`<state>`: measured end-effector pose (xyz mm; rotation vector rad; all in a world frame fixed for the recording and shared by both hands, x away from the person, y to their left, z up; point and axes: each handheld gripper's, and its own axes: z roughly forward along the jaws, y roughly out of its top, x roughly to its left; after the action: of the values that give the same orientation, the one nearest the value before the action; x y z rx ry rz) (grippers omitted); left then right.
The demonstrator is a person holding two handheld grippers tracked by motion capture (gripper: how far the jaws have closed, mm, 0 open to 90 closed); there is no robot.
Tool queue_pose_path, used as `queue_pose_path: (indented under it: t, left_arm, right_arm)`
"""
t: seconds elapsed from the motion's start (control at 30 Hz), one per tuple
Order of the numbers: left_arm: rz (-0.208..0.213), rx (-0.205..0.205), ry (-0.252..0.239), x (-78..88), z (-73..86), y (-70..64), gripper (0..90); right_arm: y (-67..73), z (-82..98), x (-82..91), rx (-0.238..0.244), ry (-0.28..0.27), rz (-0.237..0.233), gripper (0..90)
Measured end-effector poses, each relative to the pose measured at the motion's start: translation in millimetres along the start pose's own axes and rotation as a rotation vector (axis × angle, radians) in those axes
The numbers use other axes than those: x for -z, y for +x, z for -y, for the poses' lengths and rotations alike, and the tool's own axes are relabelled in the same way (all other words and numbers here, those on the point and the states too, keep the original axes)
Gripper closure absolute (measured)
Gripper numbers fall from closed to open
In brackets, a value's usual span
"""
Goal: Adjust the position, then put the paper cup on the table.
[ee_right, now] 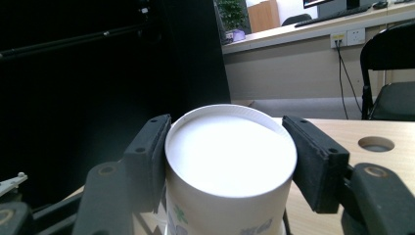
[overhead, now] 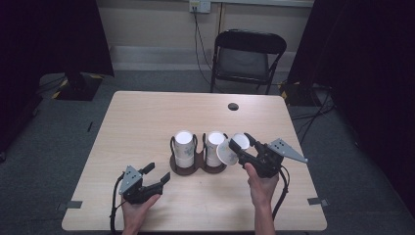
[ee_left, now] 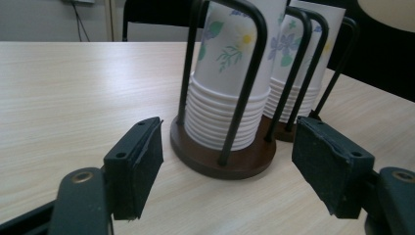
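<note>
holding one cup (overhead: 229, 149), tilted, base toward hand: right gripper (overhead: 240, 144) clamped on it, just right of right stack (overhead: 214, 147). left gripper (overhead: 156, 176) jaws apart, empty, near-left of holder (overhead: 188, 166); right hand nearer.

A black folding chair (overhead: 248, 58) stands behind the wooden table (overhead: 147, 122).

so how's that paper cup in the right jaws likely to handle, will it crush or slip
The paper cup looks thin-walled and light, so a hard squeeze would probably dent it. The right gripper clamps it near the closed end, likely its stiffest part. Its smooth sides might slip.
</note>
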<state>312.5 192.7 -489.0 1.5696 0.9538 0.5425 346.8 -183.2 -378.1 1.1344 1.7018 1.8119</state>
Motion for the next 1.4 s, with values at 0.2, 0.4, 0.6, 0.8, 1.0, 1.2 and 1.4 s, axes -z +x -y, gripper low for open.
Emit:
queue_pose_path:
  t: [0.2, 0.4, 0.6, 0.8, 1.0, 1.2, 1.4]
  left_arm:
    - [0.037, -0.001, -0.014, -2.2, -3.3, -5.0, 28.8]
    - [0.081, -0.010, -0.026, -4.6, -6.2, -11.3, 33.1]
    - [0.104, -0.037, -0.026, -9.9, -9.1, -18.9, 31.0]
    - [0.145, -0.065, -0.047, -17.0, -13.6, -27.3, 33.9]
    - [0.202, -0.073, -0.093, -23.0, -17.8, -38.1, 38.9]
    - [0.230, -0.101, -0.110, -26.1, -17.9, -45.5, 42.9]
    - [0.244, -0.126, -0.124, -29.2, -17.0, -51.8, 49.0]
  right_arm:
    - [3.7, 10.7, 5.0, -0.056, 0.000, -0.032, 37.1]
    - [11.2, 19.2, 5.9, -0.074, 0.011, -0.050, 37.1]
    - [22.4, 31.8, 3.9, -0.100, 0.029, -0.084, 37.1]
    - [27.6, 39.2, -4.3, -0.104, 0.059, -0.107, 37.1]
    - [31.0, 43.7, -5.7, -0.182, 0.055, -0.171, 37.1]
    - [34.9, 51.4, -8.9, -0.263, 0.065, -0.224, 37.1]
    - [36.2, 59.1, -13.6, -0.329, 0.078, -0.266, 37.0]
